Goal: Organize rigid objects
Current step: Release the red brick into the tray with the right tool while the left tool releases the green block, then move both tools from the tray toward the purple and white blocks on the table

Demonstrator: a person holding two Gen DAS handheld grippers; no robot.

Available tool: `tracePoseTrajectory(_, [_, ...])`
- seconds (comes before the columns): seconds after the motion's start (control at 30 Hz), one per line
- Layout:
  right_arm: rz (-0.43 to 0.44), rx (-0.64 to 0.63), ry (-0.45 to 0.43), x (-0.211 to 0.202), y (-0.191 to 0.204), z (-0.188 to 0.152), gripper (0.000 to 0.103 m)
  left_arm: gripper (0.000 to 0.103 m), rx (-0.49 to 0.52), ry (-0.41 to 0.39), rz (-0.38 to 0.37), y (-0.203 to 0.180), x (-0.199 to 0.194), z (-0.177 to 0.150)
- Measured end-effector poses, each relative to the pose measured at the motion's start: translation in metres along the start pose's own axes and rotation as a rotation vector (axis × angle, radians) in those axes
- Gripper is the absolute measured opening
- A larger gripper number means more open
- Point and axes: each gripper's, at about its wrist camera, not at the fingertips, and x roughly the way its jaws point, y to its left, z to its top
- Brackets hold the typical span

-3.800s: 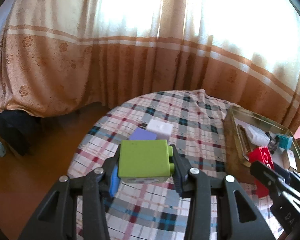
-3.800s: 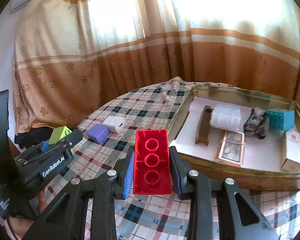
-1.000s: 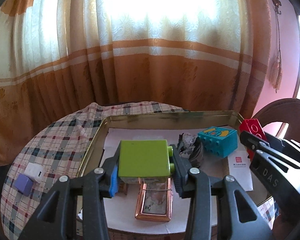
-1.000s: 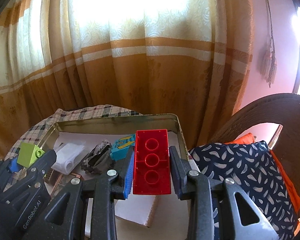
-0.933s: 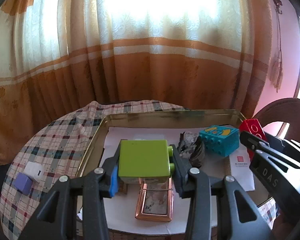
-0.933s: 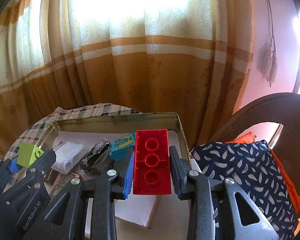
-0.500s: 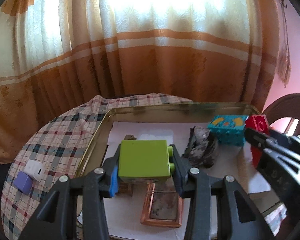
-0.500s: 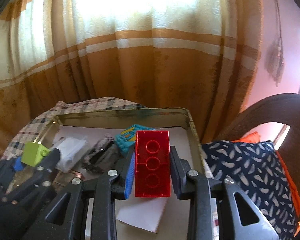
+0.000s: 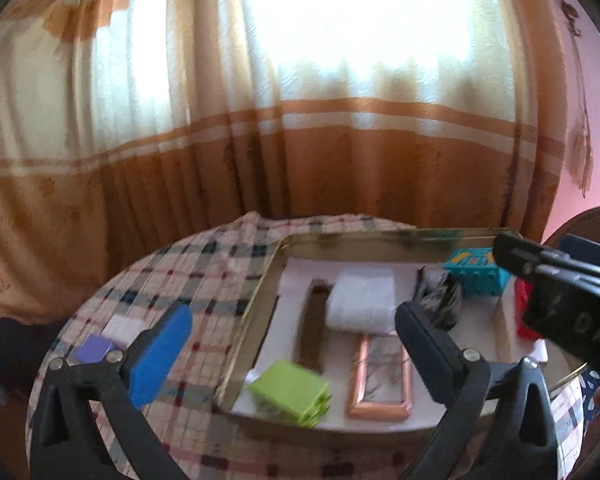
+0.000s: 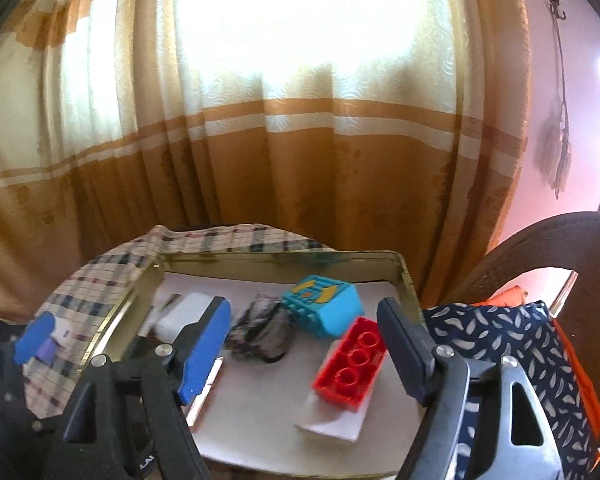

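In your left wrist view, the purple block (image 9: 94,349) and a white block (image 9: 123,325) sit on the plaid tablecloth (image 9: 204,272) at the lower left of the frame, just behind the blue pad. Your left gripper (image 9: 294,326) has its jaws opening wide, with nothing pressed between them; the green block (image 9: 290,393) lies free at lower centre, in the near left corner of the metal tray (image 9: 256,312). Right of it lie a copper-framed tile (image 9: 382,376) and, farther back, a white packet (image 9: 362,296).

In your right wrist view, your right gripper (image 10: 304,326) is opening too, gripping nothing. The red brick (image 10: 350,366) rests tilted on a white box (image 10: 332,420) at centre right, just below the teal block (image 10: 322,310).
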Motion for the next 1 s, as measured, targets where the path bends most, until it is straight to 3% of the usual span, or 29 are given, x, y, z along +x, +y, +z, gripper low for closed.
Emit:
tracePoseTrajectory(0.6, [0.075,-0.038,-0.010,-0.018,0.072,-0.026,0.081,0.103,-0.077,-0.037,0.177,0.097,-0.020,-0.020])
tracePoseTrajectory(1.0, [0.107,-0.050,-0.066,-0.027,0.108,-0.041,0.082,0.103,-0.149,-0.027,0.233,0.141,-0.022,-0.029])
